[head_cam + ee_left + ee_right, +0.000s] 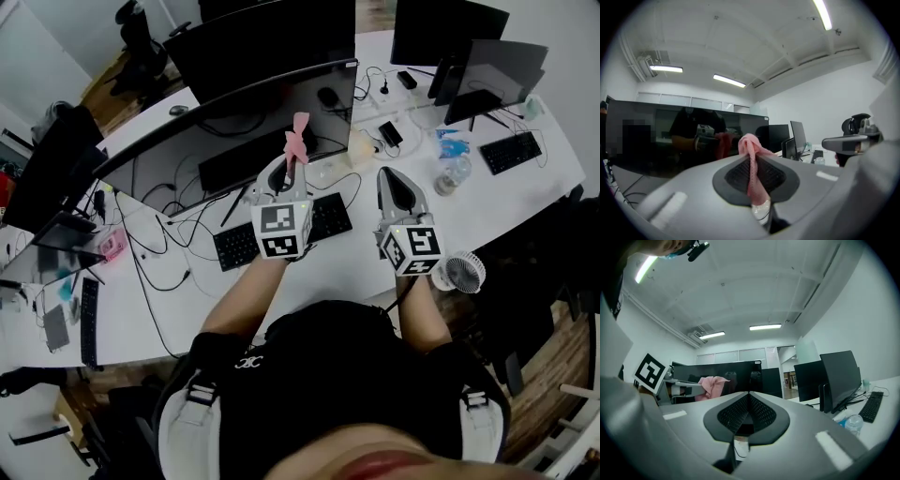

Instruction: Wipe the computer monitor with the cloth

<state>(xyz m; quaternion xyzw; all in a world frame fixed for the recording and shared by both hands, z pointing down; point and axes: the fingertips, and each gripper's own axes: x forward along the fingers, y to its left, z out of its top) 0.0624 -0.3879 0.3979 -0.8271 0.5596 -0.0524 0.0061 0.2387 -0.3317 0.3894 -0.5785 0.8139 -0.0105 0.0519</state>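
A wide dark curved monitor (234,131) stands on the white desk; it also fills the left of the left gripper view as the monitor (656,136). My left gripper (290,161) is shut on a pink cloth (298,139), which sticks out past the jaw tips just in front of the screen. In its own view the cloth (752,164) runs between the closed pads. My right gripper (394,181) is shut and holds nothing, to the right of the left one above the desk. From the right gripper view the cloth (711,386) shows at left.
A black keyboard (281,228) lies below the monitor with tangled cables (164,211) at its left. A water bottle (451,174), a small white fan (460,272) and a second keyboard (511,152) sit at right. More monitors (473,61) stand behind.
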